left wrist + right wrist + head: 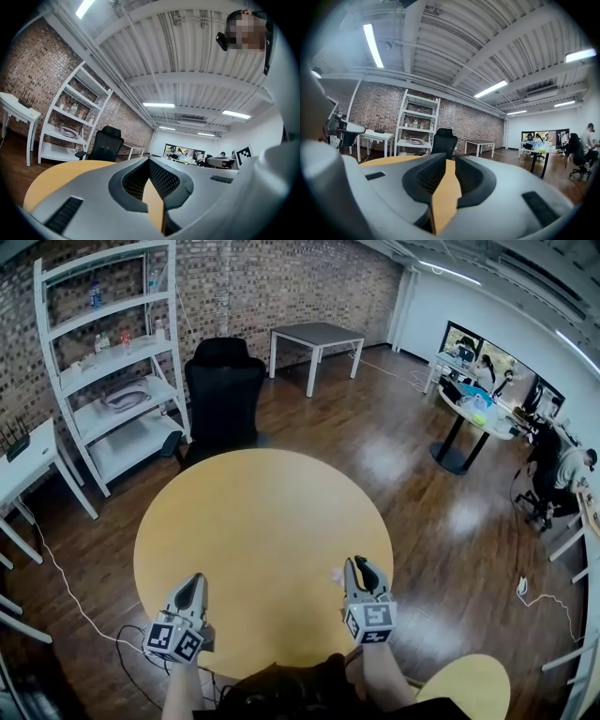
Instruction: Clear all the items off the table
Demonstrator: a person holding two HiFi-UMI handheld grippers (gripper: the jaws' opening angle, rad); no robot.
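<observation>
Ceiling strip lights (pixel 372 44) glare; fisheye edges darken.

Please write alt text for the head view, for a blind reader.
The left gripper and the right gripper are held at the near edge of a round yellow table; a black office chair and a white shelf unit stand beyond it.

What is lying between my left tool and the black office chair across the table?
Only bare yellow tabletop. In the head view nothing rests on the stretch from the left tool to the black chair.
</observation>
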